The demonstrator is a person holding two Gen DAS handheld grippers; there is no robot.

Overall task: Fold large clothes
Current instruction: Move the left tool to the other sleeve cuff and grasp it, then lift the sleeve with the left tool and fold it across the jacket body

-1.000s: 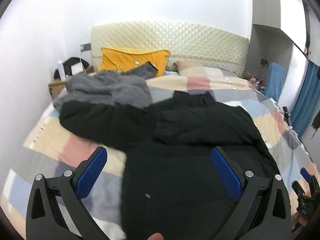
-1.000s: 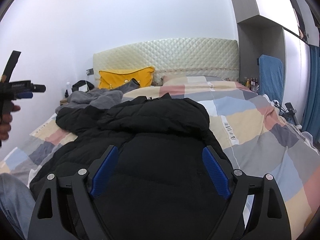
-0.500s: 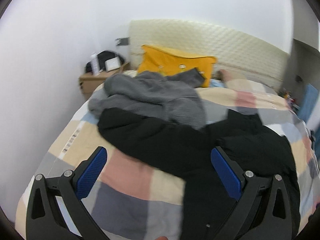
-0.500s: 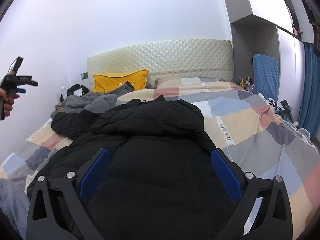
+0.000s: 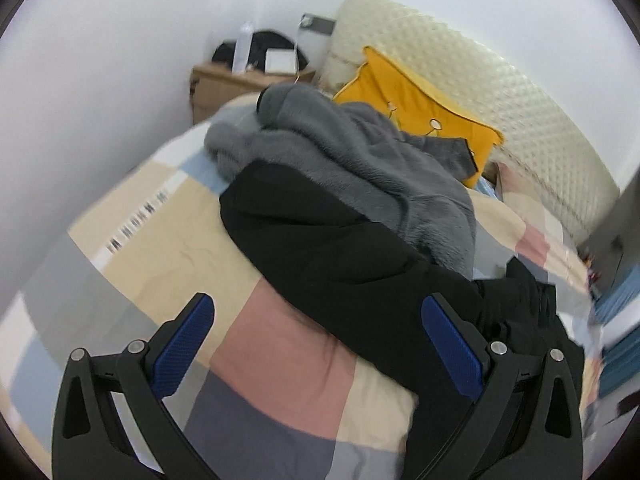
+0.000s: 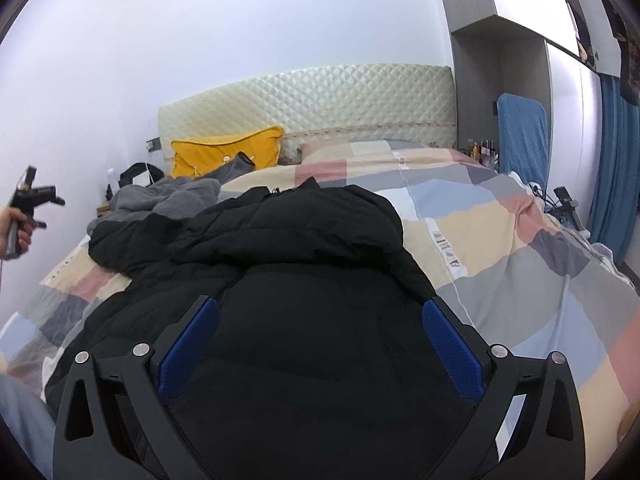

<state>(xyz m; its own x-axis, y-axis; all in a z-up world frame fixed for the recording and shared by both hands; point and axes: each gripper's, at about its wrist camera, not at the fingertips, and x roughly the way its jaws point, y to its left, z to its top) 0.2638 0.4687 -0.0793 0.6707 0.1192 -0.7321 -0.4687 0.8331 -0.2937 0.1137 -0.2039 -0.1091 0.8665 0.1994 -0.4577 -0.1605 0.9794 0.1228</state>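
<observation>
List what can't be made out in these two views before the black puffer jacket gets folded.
- Black puffer jacket: its lower hem, right wrist view, is cut off by the bottom edge and the right gripper.
- Fluffy grey garment: its far sleeve, left wrist view, is hidden under its own folds.
- Small bottles beside the headboard, right wrist view: too small to identify.

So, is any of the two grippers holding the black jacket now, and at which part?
Nothing is held. The left gripper and the right gripper both stand open above the black jacket, pads touching nothing.
</observation>
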